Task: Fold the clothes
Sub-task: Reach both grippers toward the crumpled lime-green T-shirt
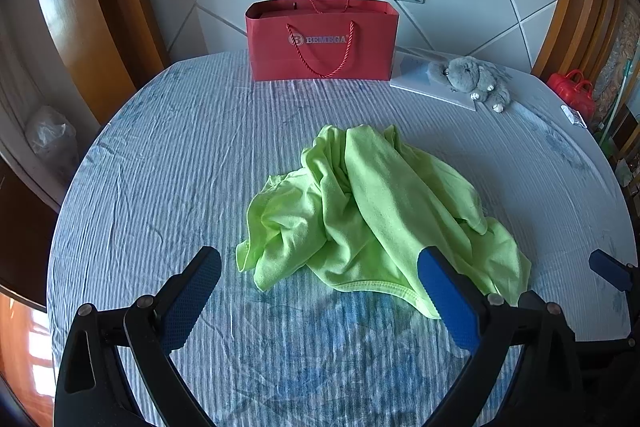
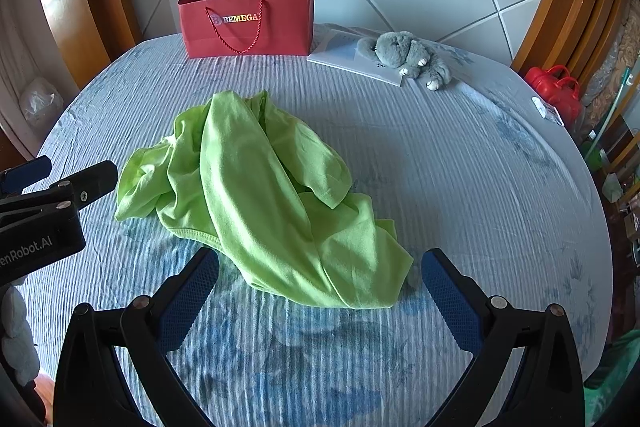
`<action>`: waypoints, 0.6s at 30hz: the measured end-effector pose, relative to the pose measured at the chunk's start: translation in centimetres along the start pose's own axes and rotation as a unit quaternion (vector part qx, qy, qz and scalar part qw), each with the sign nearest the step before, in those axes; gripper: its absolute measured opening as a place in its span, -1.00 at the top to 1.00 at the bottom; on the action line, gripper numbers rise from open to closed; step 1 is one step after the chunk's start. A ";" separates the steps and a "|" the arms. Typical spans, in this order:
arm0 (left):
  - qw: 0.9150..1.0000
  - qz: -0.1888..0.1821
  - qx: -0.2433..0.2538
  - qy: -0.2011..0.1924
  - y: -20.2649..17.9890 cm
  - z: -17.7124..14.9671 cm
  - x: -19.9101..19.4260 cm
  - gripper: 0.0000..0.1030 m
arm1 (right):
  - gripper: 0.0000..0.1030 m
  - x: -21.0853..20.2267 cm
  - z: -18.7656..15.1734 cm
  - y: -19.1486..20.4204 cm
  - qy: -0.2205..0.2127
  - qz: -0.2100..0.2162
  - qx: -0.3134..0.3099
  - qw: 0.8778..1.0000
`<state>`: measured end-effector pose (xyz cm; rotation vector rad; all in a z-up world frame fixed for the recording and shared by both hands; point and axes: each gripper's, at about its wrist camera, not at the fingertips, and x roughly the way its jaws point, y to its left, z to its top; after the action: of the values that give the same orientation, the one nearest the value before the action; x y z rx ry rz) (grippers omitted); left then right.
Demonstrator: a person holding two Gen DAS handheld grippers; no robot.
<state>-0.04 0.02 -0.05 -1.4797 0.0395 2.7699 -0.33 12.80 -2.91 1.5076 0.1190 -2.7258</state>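
A crumpled lime-green garment (image 1: 360, 211) (image 2: 256, 195) lies in a heap in the middle of the blue striped bed sheet (image 1: 180, 155) (image 2: 460, 187). My left gripper (image 1: 320, 263) hovers open above the garment's near left edge, nothing between its blue pads. My right gripper (image 2: 320, 263) hangs open over the garment's near right end, its jaws wide and empty. One finger of the right gripper (image 1: 610, 269) shows at the right edge of the left wrist view. The left gripper's fingers (image 2: 86, 181) show at the left of the right wrist view, beside the garment.
A red paper gift bag (image 1: 322, 39) (image 2: 248, 21) stands at the far side by the white wall. A grey plush toy (image 1: 474, 77) (image 2: 408, 57) lies on a white book (image 1: 416, 79) (image 2: 340, 57). A red container (image 1: 572, 93) (image 2: 554, 87) sits off the bed's right edge.
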 end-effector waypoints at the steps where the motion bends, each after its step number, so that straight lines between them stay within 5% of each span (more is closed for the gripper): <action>1: 1.000 0.001 0.000 -0.001 0.0 0.0 0.1 -0.93 | -0.98 0.0 0.0 0.0 0.000 0.000 -0.001 1.000; 18: 1.000 0.000 0.000 0.011 0.1 0.2 1.4 -0.93 | -0.98 0.9 0.2 0.2 0.010 -0.004 -0.005 1.000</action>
<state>-1.04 -0.14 -1.12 -1.5089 0.0391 2.7543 -0.95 12.61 -3.57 1.5366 0.1411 -2.7125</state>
